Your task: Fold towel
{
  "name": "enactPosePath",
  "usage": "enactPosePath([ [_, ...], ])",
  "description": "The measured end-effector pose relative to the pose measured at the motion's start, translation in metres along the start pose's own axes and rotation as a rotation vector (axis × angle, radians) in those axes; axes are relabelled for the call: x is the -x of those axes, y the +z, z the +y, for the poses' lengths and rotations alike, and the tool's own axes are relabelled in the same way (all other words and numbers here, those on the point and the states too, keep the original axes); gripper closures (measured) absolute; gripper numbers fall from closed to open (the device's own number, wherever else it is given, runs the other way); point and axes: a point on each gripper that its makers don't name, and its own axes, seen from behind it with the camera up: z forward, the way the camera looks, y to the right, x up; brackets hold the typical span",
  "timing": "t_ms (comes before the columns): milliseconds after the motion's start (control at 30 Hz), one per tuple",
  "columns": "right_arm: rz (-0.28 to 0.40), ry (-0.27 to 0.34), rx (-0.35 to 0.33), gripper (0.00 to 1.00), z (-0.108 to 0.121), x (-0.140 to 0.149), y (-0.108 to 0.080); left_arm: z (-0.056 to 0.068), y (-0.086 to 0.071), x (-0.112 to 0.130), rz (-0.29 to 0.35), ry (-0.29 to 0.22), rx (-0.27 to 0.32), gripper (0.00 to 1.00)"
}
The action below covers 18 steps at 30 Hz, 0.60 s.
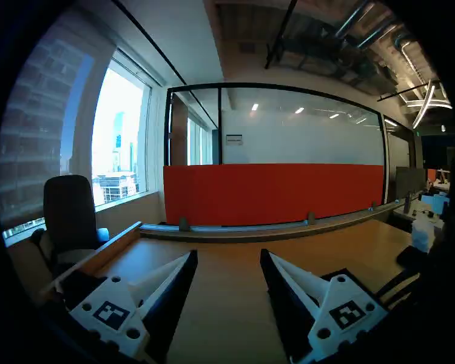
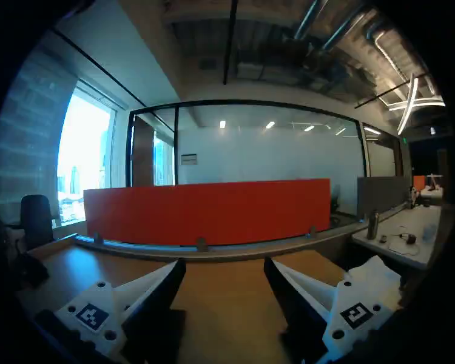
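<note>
Wooden desk [image 1: 227, 303], orange divider [image 1: 270, 194] behind; left gripper [image 1: 227, 252] and right gripper [image 2: 224, 262] both gape wide, empty.

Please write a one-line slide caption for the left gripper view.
Open left gripper held above a wooden desk, facing an orange partition and an office chair.

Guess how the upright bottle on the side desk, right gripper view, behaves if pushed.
The bottle stands tall and narrow, so a push near its top would probably tip it rather than slide it. Lying down, its seemingly round body would likely roll. It is too small to judge material or fill, so its weight is unknown.
</note>
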Motion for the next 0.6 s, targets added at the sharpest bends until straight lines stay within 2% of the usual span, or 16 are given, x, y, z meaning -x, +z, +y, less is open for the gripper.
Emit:
enactPosePath([
  [300, -0.005, -0.022, 0.003, 0.00, -0.003, -0.038, -0.007, 0.006, 0.000, -0.029, -0.008, 0.018, 0.014, 0.25],
  [500, -0.025, -0.042, -0.012, 0.00, -0.006, -0.045, -0.009, 0.013, 0.001, -0.029, -0.040, 0.012, 0.044, 0.25],
  [600, -0.040, -0.059, -0.042, 0.00, -0.012, -0.047, -0.009, 0.017, 0.001, -0.029, -0.058, 0.021, 0.068, 0.25],
])
